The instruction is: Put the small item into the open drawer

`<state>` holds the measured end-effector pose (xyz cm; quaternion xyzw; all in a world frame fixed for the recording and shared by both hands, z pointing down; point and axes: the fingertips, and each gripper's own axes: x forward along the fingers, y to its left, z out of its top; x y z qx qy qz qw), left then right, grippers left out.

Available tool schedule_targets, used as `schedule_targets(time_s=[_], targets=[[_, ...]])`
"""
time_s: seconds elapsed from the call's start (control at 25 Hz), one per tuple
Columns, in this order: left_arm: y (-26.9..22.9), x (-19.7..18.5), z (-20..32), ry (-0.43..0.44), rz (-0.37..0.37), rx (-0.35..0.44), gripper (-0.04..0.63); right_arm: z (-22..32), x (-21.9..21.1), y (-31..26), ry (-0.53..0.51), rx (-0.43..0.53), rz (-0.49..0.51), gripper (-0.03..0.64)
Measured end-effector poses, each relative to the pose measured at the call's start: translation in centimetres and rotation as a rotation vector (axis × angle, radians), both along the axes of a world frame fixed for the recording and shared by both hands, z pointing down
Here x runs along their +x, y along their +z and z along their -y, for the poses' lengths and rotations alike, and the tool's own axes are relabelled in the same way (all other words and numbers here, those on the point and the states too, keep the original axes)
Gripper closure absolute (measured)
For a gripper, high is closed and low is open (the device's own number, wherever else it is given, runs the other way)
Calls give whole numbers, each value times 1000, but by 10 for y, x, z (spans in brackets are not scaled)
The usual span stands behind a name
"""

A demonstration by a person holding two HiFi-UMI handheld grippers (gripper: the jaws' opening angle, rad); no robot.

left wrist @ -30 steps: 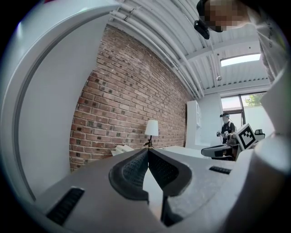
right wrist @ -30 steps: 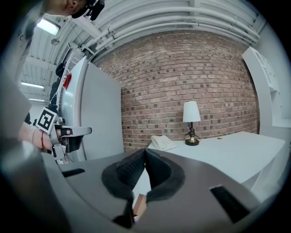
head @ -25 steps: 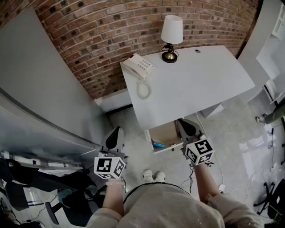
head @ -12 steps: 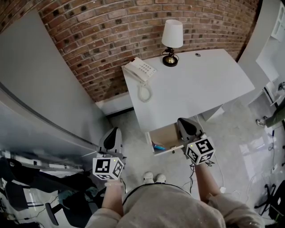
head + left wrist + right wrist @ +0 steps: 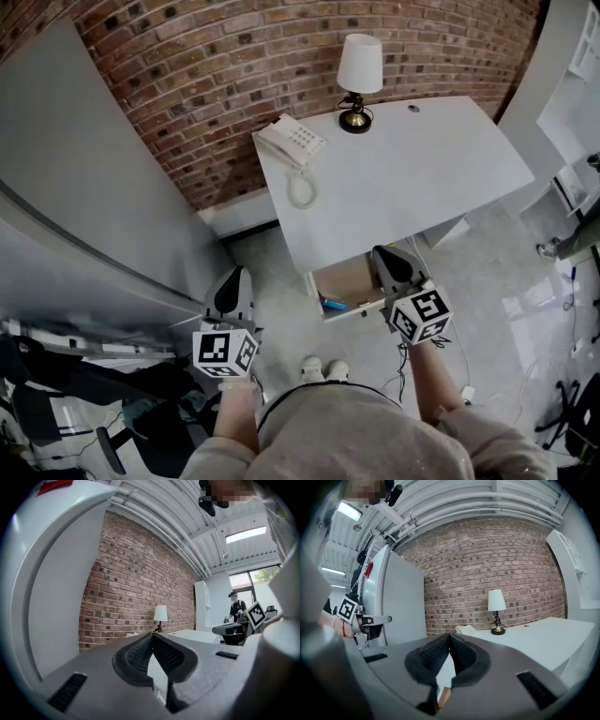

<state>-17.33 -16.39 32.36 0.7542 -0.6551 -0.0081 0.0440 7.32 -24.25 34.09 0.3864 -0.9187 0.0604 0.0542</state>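
Under the white desk [image 5: 403, 178] a drawer [image 5: 349, 279] stands open, showing a light wooden bottom. A small blue item [image 5: 330, 303] lies in its front left corner. My right gripper [image 5: 381, 253] hangs over the drawer's right side, shut with nothing in it; in the right gripper view [image 5: 450, 635] its pads meet. My left gripper [image 5: 238, 274] is off to the left of the drawer above the floor, also shut and empty, pads together [image 5: 152, 634].
A white telephone [image 5: 292, 142] with a coiled cord and a small lamp [image 5: 359, 70] stand at the back of the desk by the brick wall [image 5: 216, 75]. A grey panel [image 5: 84, 187] runs along the left. A person [image 5: 236, 609] stands far off.
Almost nothing: the view sways slightly and both grippers stay where they were, both still shut.
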Motion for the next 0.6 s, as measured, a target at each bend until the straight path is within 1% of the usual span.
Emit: schedule_targets(time_s=[0.2,0.6], targets=[[1,2,0,5,-13,0,591,-3,4,-1,10,-1,13,612],[4,2,-2,6,-10,-5,591,-7,6,0,13,-8,43,612]])
